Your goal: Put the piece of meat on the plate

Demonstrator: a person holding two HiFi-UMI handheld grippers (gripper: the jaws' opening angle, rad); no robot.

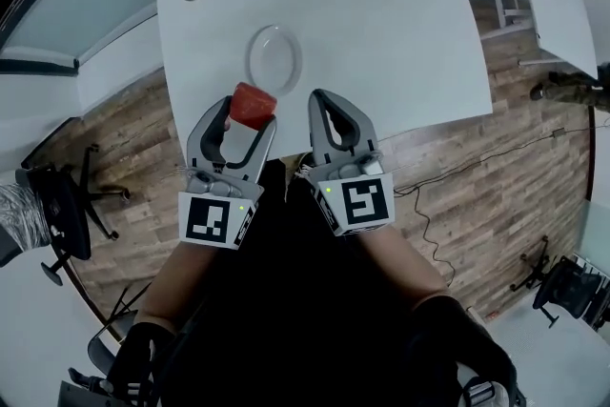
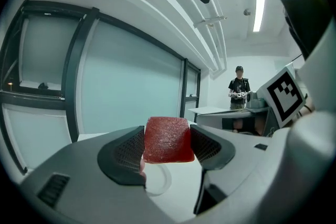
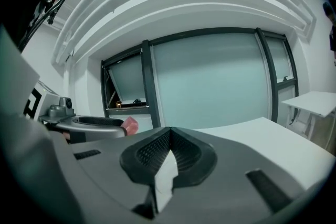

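Left hand-held gripper clamped on meat, right hand-held gripper closed, meat beside white plate

**No legible writing**

No words, numbers or brands readable in any view. Only signs are black-and-white square code patterns: one on the left gripper cube, one on the right gripper cube.

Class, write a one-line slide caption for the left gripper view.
Left gripper shut on the red piece of meat above the white table, plate just ahead.
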